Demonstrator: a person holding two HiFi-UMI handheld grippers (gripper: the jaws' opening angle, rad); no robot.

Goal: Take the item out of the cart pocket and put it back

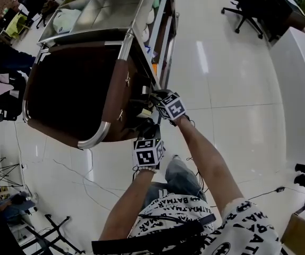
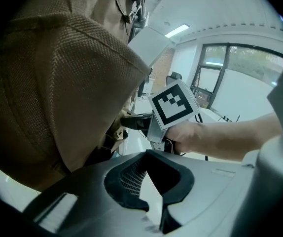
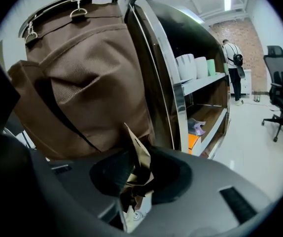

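Task item: a crumpled tan paper packet (image 3: pixel 137 164) was pinched in the right gripper, close in front of the bag's side; whether it touched the fabric could not be told.
Right gripper (image 3: pixel 140 179): jaws were closed on the packet, whose creased top stuck up above the pads.
Left gripper (image 2: pixel 149 181): jaws stood apart with nothing between them and pale floor showed through the gap; it was held just beside and below the right gripper.
Bag: a large brown fabric bag (image 1: pixel 67 94) hung by metal hooks (image 3: pixel 77 13) from the cart's frame, with a flat side pocket (image 3: pixel 43 98) facing the grippers.
Cart: a stainless-steel service cart (image 1: pixel 104 9) carried white rolls (image 3: pixel 191 65) on an upper shelf.
Surroundings: a glossy white tiled floor (image 1: pixel 227 89), a black office chair (image 3: pixel 279 93), and a person (image 3: pixel 232 58) standing far off.
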